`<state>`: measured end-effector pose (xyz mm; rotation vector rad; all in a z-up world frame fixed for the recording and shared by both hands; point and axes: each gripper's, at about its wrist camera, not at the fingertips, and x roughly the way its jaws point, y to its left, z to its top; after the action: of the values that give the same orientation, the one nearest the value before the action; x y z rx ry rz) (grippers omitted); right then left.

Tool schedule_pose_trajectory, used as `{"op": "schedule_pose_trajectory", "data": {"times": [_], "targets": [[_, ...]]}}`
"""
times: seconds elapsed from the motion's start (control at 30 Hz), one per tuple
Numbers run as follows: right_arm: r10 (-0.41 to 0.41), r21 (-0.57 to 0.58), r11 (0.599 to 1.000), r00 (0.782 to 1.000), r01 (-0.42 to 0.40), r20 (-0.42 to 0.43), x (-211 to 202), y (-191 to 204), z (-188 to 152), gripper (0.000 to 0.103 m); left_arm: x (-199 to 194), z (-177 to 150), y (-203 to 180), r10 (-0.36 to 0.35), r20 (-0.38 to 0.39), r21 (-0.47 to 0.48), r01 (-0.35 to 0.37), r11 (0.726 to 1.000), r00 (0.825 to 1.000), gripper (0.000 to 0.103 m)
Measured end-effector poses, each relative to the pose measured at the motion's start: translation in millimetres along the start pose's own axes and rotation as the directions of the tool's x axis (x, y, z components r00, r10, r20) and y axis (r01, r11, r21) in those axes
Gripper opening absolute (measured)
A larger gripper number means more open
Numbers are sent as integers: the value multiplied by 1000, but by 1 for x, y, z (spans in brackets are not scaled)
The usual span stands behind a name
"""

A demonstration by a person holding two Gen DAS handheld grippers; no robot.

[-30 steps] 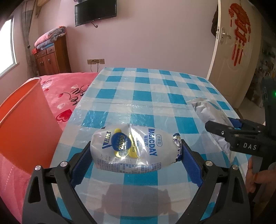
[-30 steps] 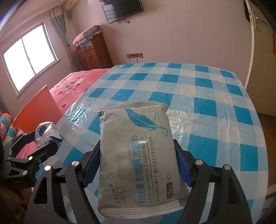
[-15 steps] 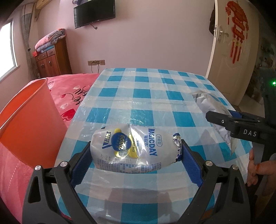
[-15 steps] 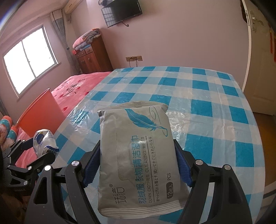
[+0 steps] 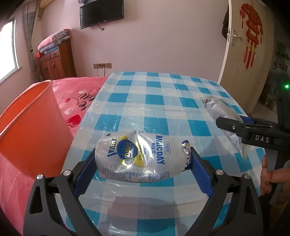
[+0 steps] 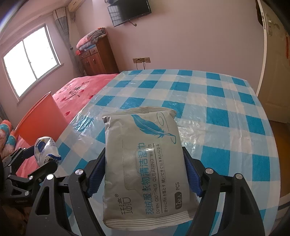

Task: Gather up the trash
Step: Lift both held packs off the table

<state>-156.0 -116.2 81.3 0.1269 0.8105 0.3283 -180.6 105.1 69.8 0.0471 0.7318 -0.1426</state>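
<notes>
My left gripper (image 5: 143, 161) is shut on a crumpled white and blue snack wrapper (image 5: 141, 158), held above the near edge of the checked table (image 5: 163, 101). My right gripper (image 6: 145, 172) is shut on a grey wet-wipes pack (image 6: 145, 159) with a blue feather print, also held over the table. The orange bin (image 5: 30, 130) stands to the left of the table, beside the bed; it also shows in the right wrist view (image 6: 41, 119). The right gripper and its pack (image 5: 224, 116) show at the right of the left wrist view; the left gripper's wrapper (image 6: 46, 148) shows at the lower left of the right wrist view.
A pink bed (image 5: 78, 90) lies left of the table. A wooden cabinet (image 5: 54, 61) with folded blankets stands at the back left wall. A door (image 5: 250, 54) is at the right. A TV (image 5: 101, 12) hangs on the far wall.
Both grippers have pulled back and lifted a little with their loads still held. The orange bin has come more fully into view at the left.
</notes>
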Motion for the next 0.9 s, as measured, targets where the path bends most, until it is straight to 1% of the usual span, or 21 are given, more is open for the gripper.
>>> {"op": "schedule_pose_trajectory", "data": {"times": [0.27,0.6,0.8,0.9], "targets": [[-3,-7,1000,1000,3,-1,11,8,17,77,2,11,11,-1,27,0,1,1000,1000,94],[-19,-10,1000,1000,19,9,10,15,35,77,1,26,21,11,66,6,-11,1000,998,94],[1,-23,1000,1000,-1,5,10,24,44,77,-5,36,30,19,91,2,-19,1000,996,94],[26,-23,999,1000,-26,-1,12,31,51,77,-11,42,37,30,109,-5,-30,1000,994,94]]}}
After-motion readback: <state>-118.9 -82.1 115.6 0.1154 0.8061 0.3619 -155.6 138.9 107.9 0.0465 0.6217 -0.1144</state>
